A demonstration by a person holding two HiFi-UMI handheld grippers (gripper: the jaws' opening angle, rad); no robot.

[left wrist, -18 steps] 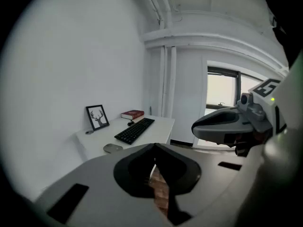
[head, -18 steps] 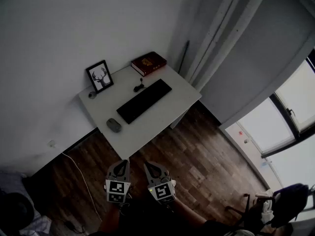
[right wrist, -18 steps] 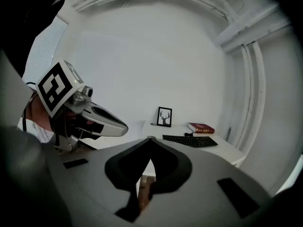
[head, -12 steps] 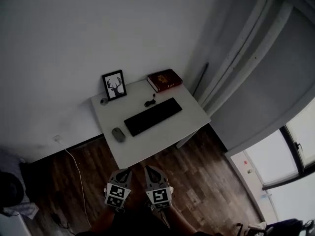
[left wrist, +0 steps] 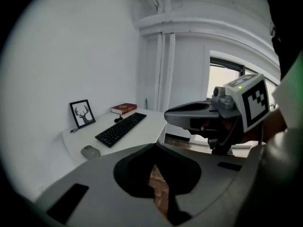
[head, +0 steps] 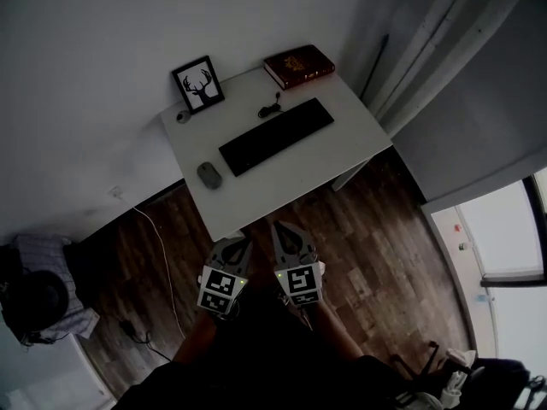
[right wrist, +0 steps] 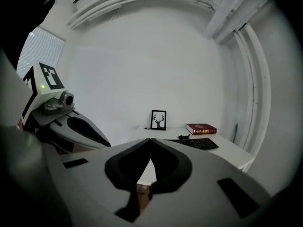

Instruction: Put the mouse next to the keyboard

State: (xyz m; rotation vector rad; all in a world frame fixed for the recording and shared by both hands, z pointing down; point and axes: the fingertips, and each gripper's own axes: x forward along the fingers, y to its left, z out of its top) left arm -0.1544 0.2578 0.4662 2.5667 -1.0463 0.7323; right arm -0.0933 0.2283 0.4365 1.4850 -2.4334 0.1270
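A grey mouse point(head: 209, 175) lies on the white desk point(head: 299, 165), off the left end of the black keyboard point(head: 276, 136) with a gap between them. In the left gripper view the mouse point(left wrist: 90, 151) sits near the desk's front corner, the keyboard point(left wrist: 120, 129) behind it. My left gripper point(head: 237, 240) and right gripper point(head: 278, 225) hang side by side over the wooden floor, short of the desk's near edge. Both are shut with nothing between their jaws. The right gripper view shows only the keyboard point(right wrist: 199, 143); my own jaws hide the mouse there.
A framed deer picture point(head: 198, 84) leans on the wall at the desk's back left, and a red book point(head: 299, 65) lies at the back right. A small round object point(head: 182, 116) and a black cable bundle point(head: 270, 108) sit behind the keyboard. A white cable point(head: 158, 254) trails over the floor.
The head view has swung round, so the desk now sits higher and nearer the picture's middle. Both grippers stay shut and side by side, slightly closer to the desk's near edge.
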